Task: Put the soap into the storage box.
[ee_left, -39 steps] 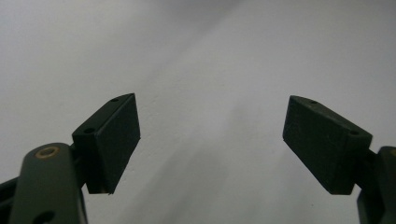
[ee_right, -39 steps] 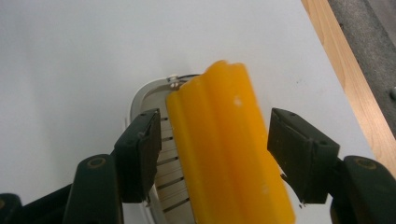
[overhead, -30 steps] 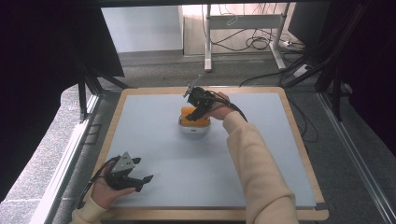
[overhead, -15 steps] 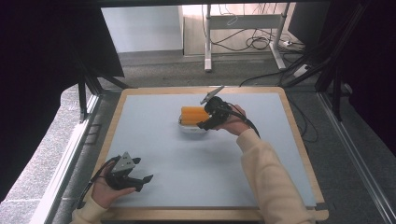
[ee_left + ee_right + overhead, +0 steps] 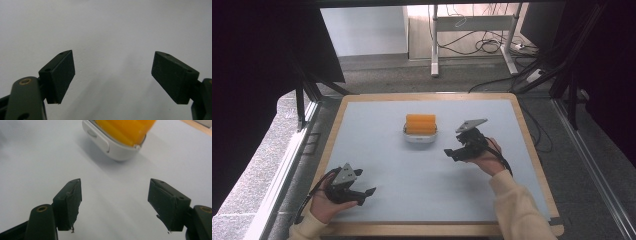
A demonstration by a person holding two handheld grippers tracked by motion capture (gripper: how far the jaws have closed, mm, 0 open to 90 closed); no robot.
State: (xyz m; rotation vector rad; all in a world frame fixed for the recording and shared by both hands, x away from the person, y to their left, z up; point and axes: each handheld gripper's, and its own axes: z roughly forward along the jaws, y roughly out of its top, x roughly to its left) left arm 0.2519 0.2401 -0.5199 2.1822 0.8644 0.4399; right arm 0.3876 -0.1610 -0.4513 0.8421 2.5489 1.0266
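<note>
My right gripper (image 5: pixel 451 152) has just been opening; its jaws stand wide with nothing between them. The orange block (image 5: pixel 420 123) sits in the white dish (image 5: pixel 420 137), near and beyond its tips. My left gripper (image 5: pixel 366 195), jaws also wide, lies well apart from the dish.

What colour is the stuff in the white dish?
Orange-yellow: the pieces sit in the white dish, clearest in the right gripper view.

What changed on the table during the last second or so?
The right gripper let go of the yellow thing in the white tray and drew back toward the person, to the tray's right. Its jaws have just been opening and have nothing between them. The tray stayed put, and the left gripper stayed at the near left corner, open and holding nothing.
</note>
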